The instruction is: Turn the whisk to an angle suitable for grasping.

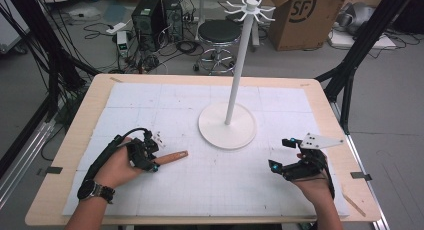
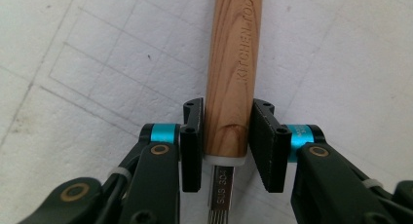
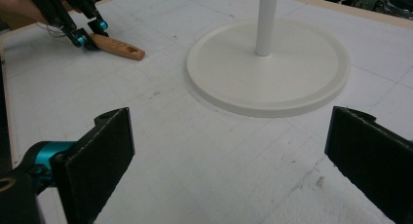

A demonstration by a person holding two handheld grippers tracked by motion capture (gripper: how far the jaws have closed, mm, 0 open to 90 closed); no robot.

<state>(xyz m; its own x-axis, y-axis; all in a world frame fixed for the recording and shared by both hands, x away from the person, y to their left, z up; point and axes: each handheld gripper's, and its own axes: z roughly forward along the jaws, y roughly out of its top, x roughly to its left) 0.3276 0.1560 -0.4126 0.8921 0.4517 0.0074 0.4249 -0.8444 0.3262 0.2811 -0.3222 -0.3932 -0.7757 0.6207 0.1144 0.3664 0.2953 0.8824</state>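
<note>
On the left half of the white gridded mat on the table [image 1: 60,190] lies a kitchen utensil [image 1: 172,156] with a rounded wooden handle of warm brown grain, stamped "KITCHEN TOOL" along its length. A white collar joins the handle to a flat steel shank marked "SUS". The left gripper [image 2: 226,141] has its jaws closed around the collar end of the handle. The right gripper [image 3: 229,156] hovers near the table's right side, jaws spread wide and holding nothing, facing the round base of a white hook stand [image 1: 227,126].
</note>
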